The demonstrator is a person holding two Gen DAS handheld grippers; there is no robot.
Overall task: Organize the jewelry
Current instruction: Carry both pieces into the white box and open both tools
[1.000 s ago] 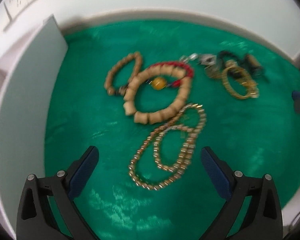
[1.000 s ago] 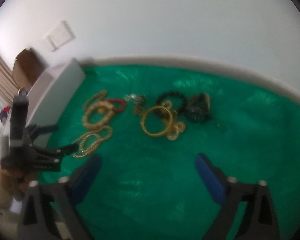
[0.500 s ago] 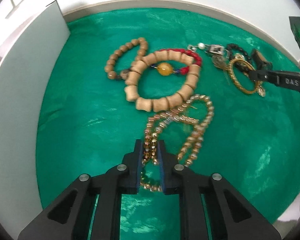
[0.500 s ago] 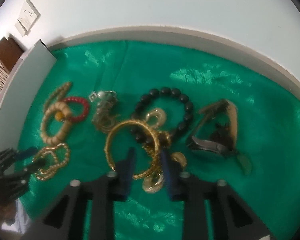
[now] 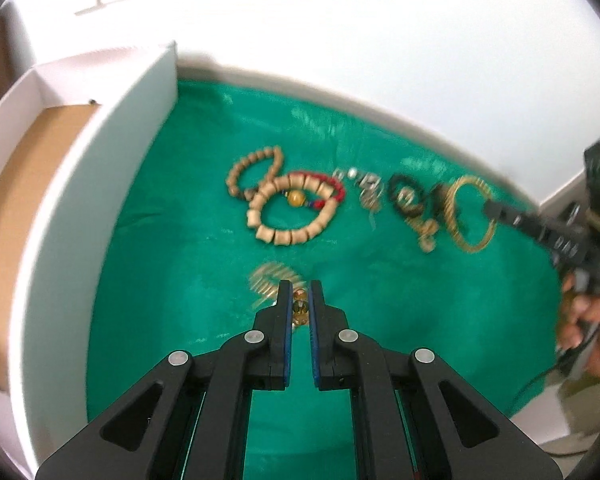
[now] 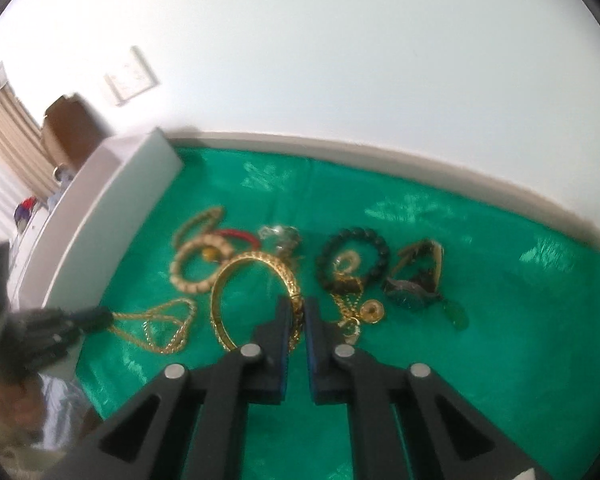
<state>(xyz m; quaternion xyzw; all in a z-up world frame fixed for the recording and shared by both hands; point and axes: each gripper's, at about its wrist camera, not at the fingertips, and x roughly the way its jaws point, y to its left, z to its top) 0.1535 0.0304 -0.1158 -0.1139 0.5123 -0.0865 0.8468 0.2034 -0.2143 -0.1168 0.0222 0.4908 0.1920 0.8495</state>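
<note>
My left gripper (image 5: 299, 286) is shut on the gold bead necklace (image 5: 274, 278), which hangs blurred from its pads above the green cloth (image 5: 204, 288). In the right wrist view that necklace (image 6: 160, 322) trails from the left gripper (image 6: 94, 317). My right gripper (image 6: 297, 302) is shut on the gold bangle (image 6: 236, 280), lifted clear of the cloth; the same bangle (image 5: 470, 216) shows at the right gripper's tip (image 5: 492, 210) in the left view. A chunky wooden bracelet (image 5: 292, 210) with a red one lies behind.
A white box (image 5: 100, 184) with a brown cardboard floor stands along the cloth's left edge. A black bead bracelet (image 6: 354, 258), a watch (image 6: 414, 280), gold earrings (image 6: 360, 312) and a silver piece (image 6: 280, 236) lie on the cloth. A white wall rises behind.
Both grippers came down open over the jewelry, closed on the necklace and the bangle, then rose with them; the necklace left its spot on the cloth.
</note>
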